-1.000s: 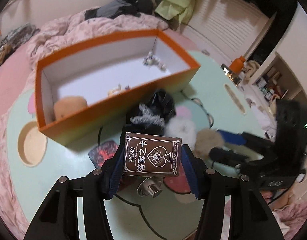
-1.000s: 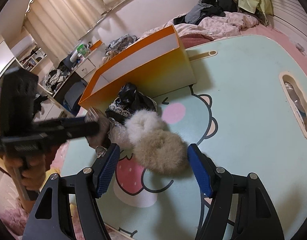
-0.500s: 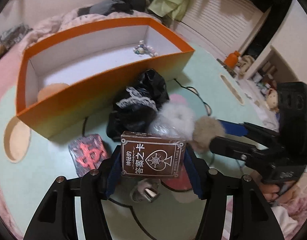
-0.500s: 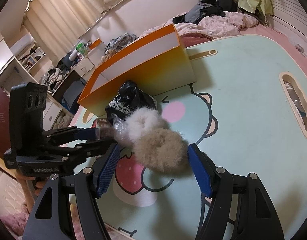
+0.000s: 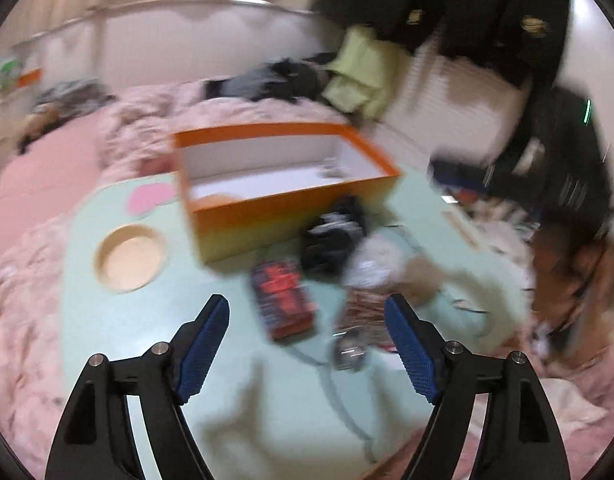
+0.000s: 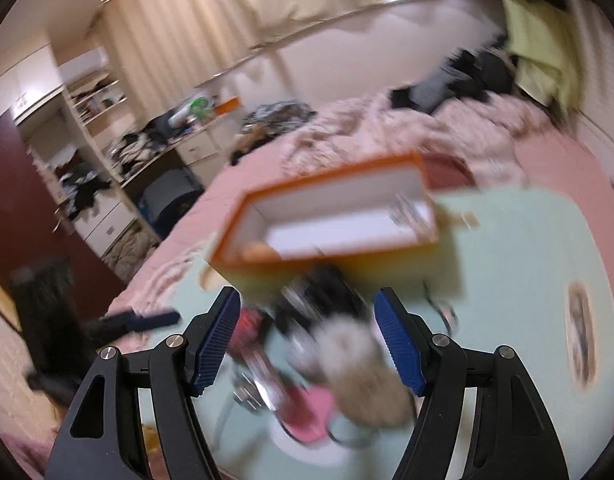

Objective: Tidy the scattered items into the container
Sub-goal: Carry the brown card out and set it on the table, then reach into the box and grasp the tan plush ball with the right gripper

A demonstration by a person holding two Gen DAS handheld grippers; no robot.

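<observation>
Gone from the left gripper (image 5: 305, 300) is the brown card box it clamped a second ago: its jaws have just been opening, and its blue ribbed fingers (image 5: 205, 344) now stand wide with nothing pressed between them. Both views have swung up and blurred, so more of the room shows behind the table.

Below the left gripper, a dark rectangular box with a red pattern (image 5: 283, 300) lies flat on the mint-green cartoon-print table (image 5: 147, 320), near its middle. Just right of it sits a blurred brownish and clear heap (image 5: 359, 312); I cannot tell if the card box is part of it. The red print is too smeared to read, and no other writing is legible.

The right gripper (image 6: 306, 293) hangs above the table, its blue fingers (image 6: 217, 344) parted fairly wide and touching nothing. Under it lie a white fluffy pompom (image 6: 343, 344) and, touching it on the near side, a beige fluffy pompom (image 6: 367, 396), both resting on the table. A black bundle with white lace trim (image 6: 319, 304) lies just beyond them, against the near long wall of the container.

That container, an open orange cardboard box with white inside (image 5: 287, 204), stands toward the table's far edge. It holds a tan rounded thing (image 5: 215, 200) at its left end and small beads (image 5: 331, 168) at its right end. A round tan recess (image 5: 129, 258) sits by the table's left edge.
</observation>
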